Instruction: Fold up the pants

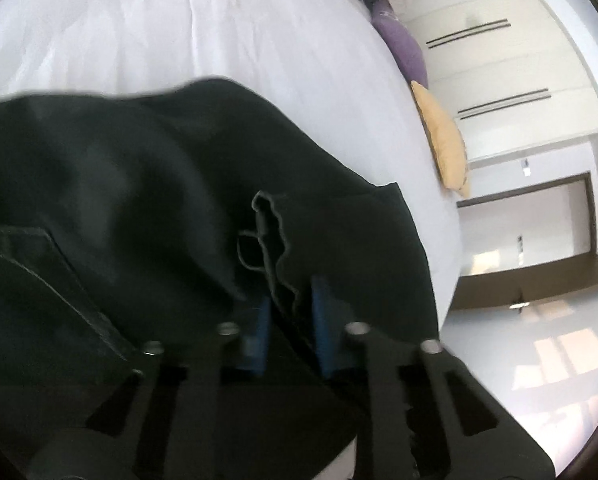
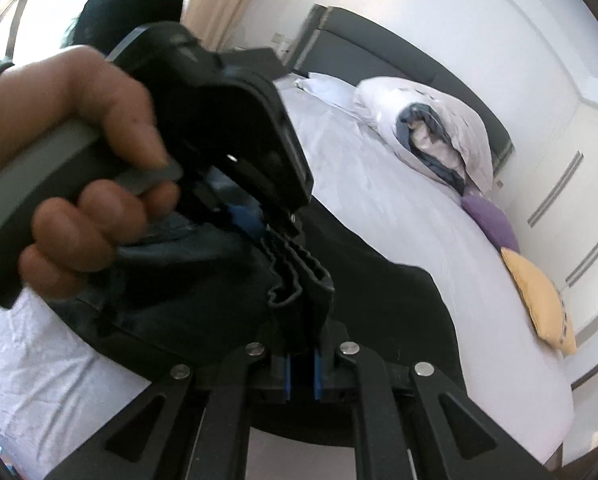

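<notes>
The dark pants (image 1: pixel 139 200) are lifted over a white bed (image 1: pixel 179 32). My left gripper (image 1: pixel 289 320) is shut on a bunched edge of the pants between its blue pads (image 1: pixel 259 336). In the right wrist view, my right gripper (image 2: pixel 301 360) is shut on a gathered fold of the pants (image 2: pixel 299 280). The left gripper (image 2: pixel 251 220), held in the person's hand (image 2: pixel 67 152), is close in front of it, clamping the same bunched cloth. The two grippers are almost touching.
A rolled duvet and pillows (image 2: pixel 431 128) lie at the head of the bed by a dark headboard (image 2: pixel 419 52). A purple cushion (image 2: pixel 491 220) and a yellow cushion (image 2: pixel 539 300) lie along the bed's edge. White wardrobe doors (image 1: pixel 499 80) and a doorway (image 1: pixel 531 224) are beyond.
</notes>
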